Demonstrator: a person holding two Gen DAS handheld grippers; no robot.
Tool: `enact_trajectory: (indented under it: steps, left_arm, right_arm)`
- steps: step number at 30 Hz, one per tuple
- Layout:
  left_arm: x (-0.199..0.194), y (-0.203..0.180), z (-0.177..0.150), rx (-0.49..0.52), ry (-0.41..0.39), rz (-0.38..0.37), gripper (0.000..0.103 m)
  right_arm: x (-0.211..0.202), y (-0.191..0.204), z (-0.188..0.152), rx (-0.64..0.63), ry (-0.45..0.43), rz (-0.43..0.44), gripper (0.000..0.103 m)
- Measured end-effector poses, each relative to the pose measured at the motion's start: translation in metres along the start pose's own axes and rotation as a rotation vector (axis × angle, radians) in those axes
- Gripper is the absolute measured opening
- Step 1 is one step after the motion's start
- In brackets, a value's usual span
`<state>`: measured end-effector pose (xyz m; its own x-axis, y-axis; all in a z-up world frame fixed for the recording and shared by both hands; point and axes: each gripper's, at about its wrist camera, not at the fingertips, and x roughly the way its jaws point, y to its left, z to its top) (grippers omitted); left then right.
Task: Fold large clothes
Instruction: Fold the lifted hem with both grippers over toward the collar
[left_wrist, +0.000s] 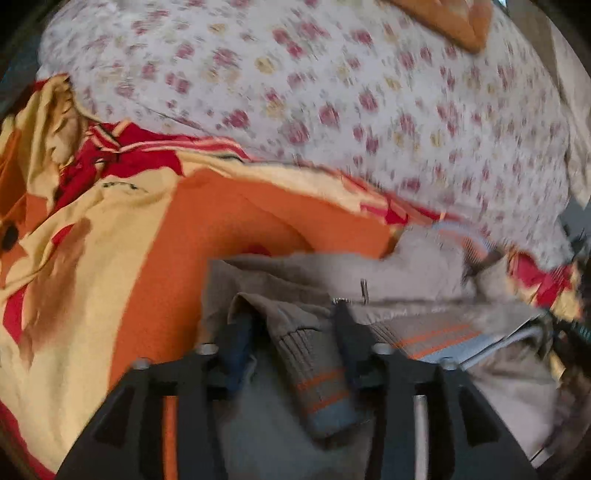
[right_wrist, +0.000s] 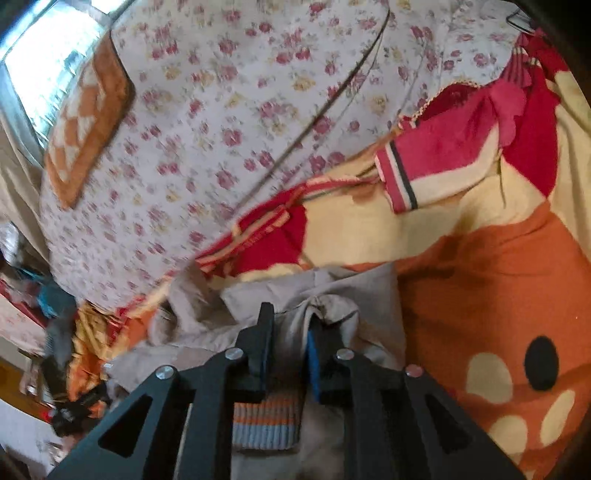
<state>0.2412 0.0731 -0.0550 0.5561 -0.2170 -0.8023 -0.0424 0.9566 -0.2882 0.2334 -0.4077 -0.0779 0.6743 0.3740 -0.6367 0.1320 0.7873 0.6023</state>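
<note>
The beige jacket (left_wrist: 388, 273), soft, limp and light-looking, lies low in both frames on the orange blanket (left_wrist: 207, 229), its striped cuff (right_wrist: 264, 424) between both grippers, left gripper (left_wrist: 291, 314) released, right gripper (right_wrist: 290, 332) apparently loosened, and the firmer ribbed hem looks the best hold.

My left claw (left_wrist: 291, 314) points steeply downward, its black fingers standing apart with cloth lying loose between them. My right claw (right_wrist: 288, 325) tilts down less sharply, fingers only narrowly parted, their blue pads close beside a fold of cloth.
</note>
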Motion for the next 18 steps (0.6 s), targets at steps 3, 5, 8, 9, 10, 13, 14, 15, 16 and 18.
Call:
enact_trajectory:
  steps: [3,5,8,9,10,13,14,15,16,18]
  left_arm:
    - [-0.021,0.014,0.007,-0.077,-0.065,-0.031,0.090]
    - [-0.031,0.020,0.007,-0.109,-0.095,-0.043,0.090]
    - [-0.046,0.015,0.008,-0.092,-0.155,-0.017,0.090]
    - [-0.053,0.007,0.008,-0.061,-0.187,-0.001,0.090]
    - [-0.056,0.001,0.009,-0.037,-0.205,0.007,0.090]
    - [-0.066,-0.027,0.009,0.059,-0.247,0.030,0.089]
    - [-0.066,-0.038,0.010,0.079,-0.236,0.021,0.084]
    - [-0.064,-0.045,0.011,0.089,-0.226,0.006,0.075]
    - [-0.062,-0.051,0.012,0.104,-0.217,0.000,0.071]
    - [-0.050,-0.070,0.014,0.153,-0.181,-0.001,0.059]
  right_arm:
    - [-0.026,0.000,0.001,0.012,-0.059,0.062,0.018]
    - [-0.041,0.004,0.001,-0.008,-0.098,0.058,0.019]
    - [-0.064,0.019,0.000,-0.098,-0.192,0.003,0.022]
    - [-0.070,0.022,0.001,-0.120,-0.210,-0.008,0.022]
    - [-0.074,0.026,0.001,-0.143,-0.230,-0.017,0.022]
    - [-0.075,0.036,0.000,-0.206,-0.218,-0.014,0.022]
    - [-0.071,0.041,-0.002,-0.228,-0.200,-0.011,0.022]
    - [-0.066,0.046,-0.003,-0.257,-0.178,-0.012,0.022]
    - [-0.062,0.053,-0.006,-0.288,-0.160,-0.014,0.022]
    - [-0.051,0.066,-0.009,-0.348,-0.133,-0.030,0.022]
